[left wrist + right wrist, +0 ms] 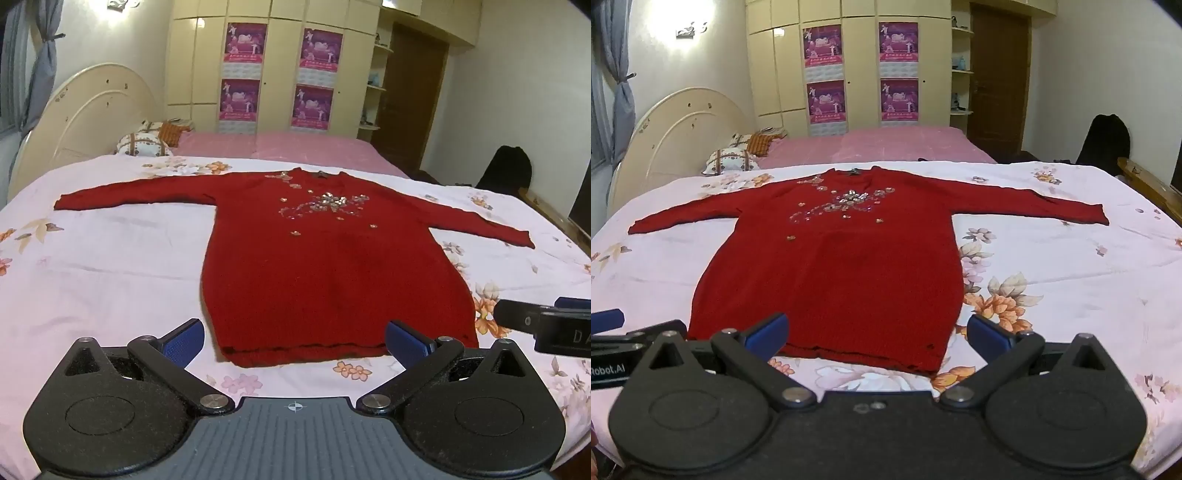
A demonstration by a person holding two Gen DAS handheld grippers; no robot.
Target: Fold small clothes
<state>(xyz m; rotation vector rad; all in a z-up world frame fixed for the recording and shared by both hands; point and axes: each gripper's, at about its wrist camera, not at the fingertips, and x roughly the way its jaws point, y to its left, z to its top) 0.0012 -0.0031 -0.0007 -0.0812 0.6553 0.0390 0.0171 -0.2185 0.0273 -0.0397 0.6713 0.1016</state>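
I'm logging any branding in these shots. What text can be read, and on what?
"Robot.AI": on the left gripper body, at the right wrist view's left edge.
"DA": cut-off letters on the right gripper body, at the left wrist view's right edge.
Wardrobe posters: print too blurred to read.
Sweater neck label: too small to read.

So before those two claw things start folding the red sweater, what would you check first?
1. Red sweater lies flat, front up: ok.
2. Both sleeves spread out sideways: ok.
3. Left gripper open and holding nothing: ok.
4. Right gripper open and holding nothing: ok.
5. Floral bedsheet bare beside the sweater for folding: ok.
6. Hem lies straight: not ok, it looks slightly bunched at one corner.
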